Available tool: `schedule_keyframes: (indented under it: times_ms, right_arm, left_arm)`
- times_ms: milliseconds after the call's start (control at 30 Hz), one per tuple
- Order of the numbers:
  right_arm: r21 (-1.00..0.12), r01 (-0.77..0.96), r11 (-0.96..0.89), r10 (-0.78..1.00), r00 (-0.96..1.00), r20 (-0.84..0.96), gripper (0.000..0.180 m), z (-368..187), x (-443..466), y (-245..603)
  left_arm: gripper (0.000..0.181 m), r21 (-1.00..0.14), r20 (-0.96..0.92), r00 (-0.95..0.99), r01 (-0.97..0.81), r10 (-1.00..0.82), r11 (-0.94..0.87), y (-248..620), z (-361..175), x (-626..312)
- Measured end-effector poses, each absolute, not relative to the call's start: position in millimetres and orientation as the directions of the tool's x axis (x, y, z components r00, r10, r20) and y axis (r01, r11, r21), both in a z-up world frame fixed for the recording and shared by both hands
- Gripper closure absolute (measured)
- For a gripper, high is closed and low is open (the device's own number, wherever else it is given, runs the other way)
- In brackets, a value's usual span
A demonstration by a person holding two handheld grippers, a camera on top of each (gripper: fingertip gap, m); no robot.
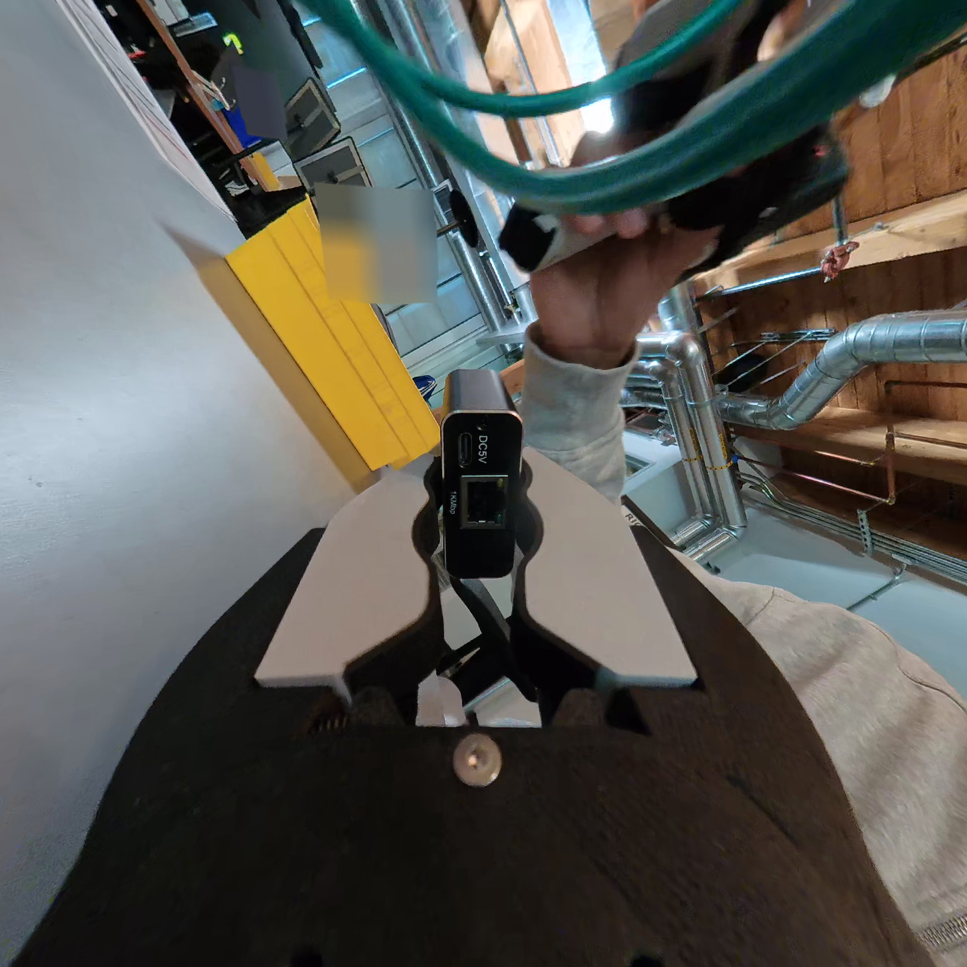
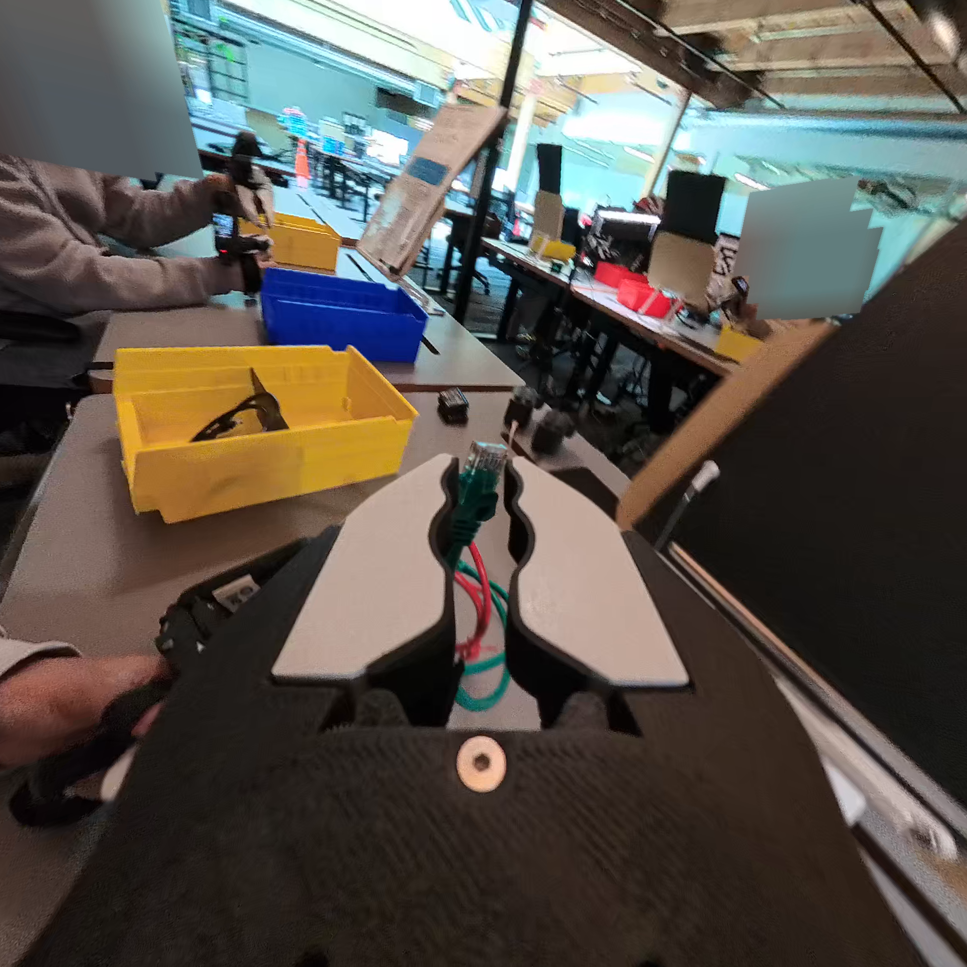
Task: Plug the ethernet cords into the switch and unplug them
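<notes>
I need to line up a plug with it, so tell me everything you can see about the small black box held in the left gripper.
The small black metal-looking switch box is clamped on its sides between the grey fingers of the left gripper. It is held on edge, its end face toward the camera. That face has rounded corners, a pale rim, a slim oval port, and a square ethernet socket, which is empty. White lettering sits beside the ports. Nothing is plugged in on this face; its far end is hidden.

Black switch point(image 1: 481, 502) upright, port facing camera; green ethernet cord point(image 2: 479, 489) plug-forward.
</notes>
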State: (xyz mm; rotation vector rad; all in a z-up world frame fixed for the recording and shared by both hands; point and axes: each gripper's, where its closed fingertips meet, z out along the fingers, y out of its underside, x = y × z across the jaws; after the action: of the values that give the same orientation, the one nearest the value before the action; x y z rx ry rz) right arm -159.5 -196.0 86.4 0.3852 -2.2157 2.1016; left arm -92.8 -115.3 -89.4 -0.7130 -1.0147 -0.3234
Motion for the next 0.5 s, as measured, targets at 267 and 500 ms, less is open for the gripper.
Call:
schedule_keyframes:
  times_ms: [267, 500]
  right_arm:
    - [-0.997, 0.021, 0.075, 0.130, -0.991, -0.011, 0.163, 28, -251, -120]
    - [-0.997, 0.054, 0.060, 0.269, -0.962, -0.036, 0.168, -2, -274, -53]
  left_arm:
    - [0.156, -0.407, 0.860, 0.504, 0.577, 0.084, 0.708, -109, -91, -90]
    - [0.156, -0.380, 0.859, 0.508, 0.561, 0.056, 0.736, -116, -88, -89]
